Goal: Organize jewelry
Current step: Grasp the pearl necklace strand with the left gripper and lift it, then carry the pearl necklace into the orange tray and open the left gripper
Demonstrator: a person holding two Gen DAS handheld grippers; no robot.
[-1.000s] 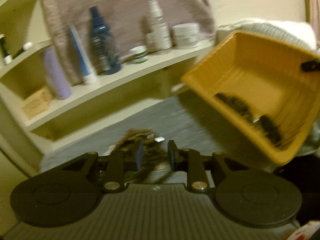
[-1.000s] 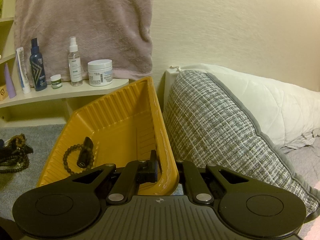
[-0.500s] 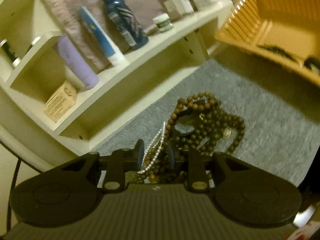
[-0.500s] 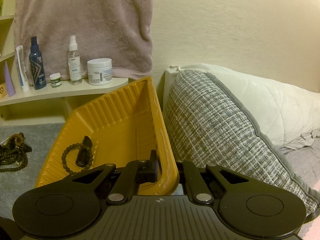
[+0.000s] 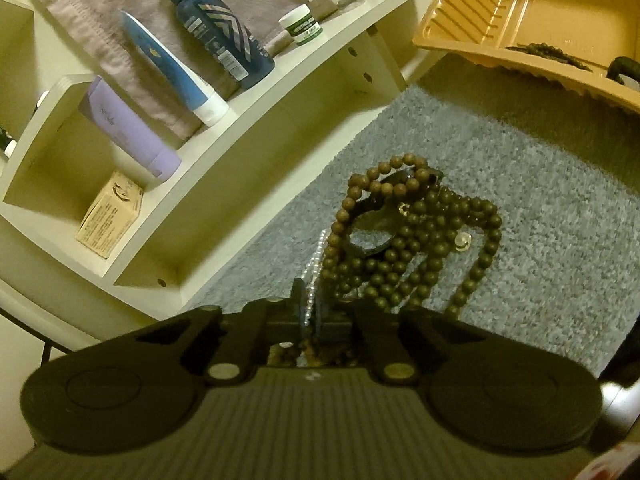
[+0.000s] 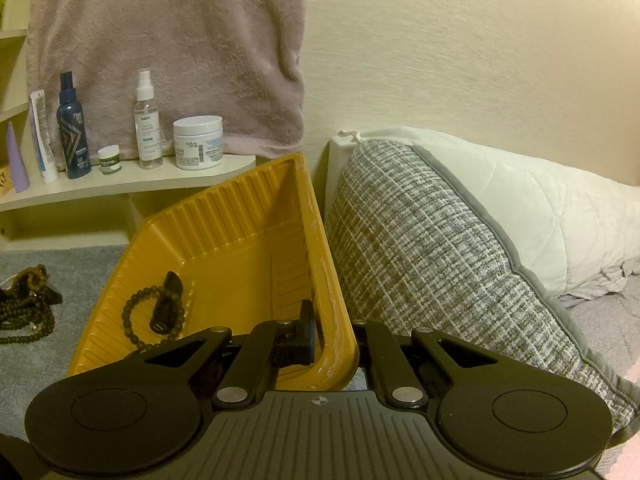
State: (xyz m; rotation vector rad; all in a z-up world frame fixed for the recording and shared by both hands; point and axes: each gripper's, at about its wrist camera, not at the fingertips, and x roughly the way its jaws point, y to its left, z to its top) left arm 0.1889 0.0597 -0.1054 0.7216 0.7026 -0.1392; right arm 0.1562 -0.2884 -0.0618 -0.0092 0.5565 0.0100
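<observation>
The left gripper [image 5: 310, 312] has its jaws pressed nearly together on a thin strand of small white pearl-like beads [image 5: 316, 268], which runs out of the narrow gap and up beside a tangled heap of brown wooden bead necklaces [image 5: 408, 240] lying on the grey carpet-like surface [image 5: 540, 220]. A dark round object, possibly a watch, sits inside the heap. The right gripper [image 6: 334, 340] pinches the near rim of a mustard-yellow ribbed plastic tray [image 6: 248, 232], one jaw inside the wall and one outside, holding it tilted near a grey woven cushion [image 6: 432, 248]. A dark beaded bracelet [image 6: 138, 312] and a small black cylinder [image 6: 166, 304] already rest in the tray's lower corner.

Judging from this, the pearl strand looks interlaced with the brown beads, so lifting it could drag the whole heap up, or the strand could slip from the jaws under that weight. A hard pull against the tangle might even strain the thread. The tray is a second risk: held by one rim at a slant, it could pivot in the grip, and the bracelet and cylinder may slide out over the low edge. The cream shelf [image 5: 280, 92] of toiletry bottles stands near the heap, so a wide swing of the left gripper might knock one over.
</observation>
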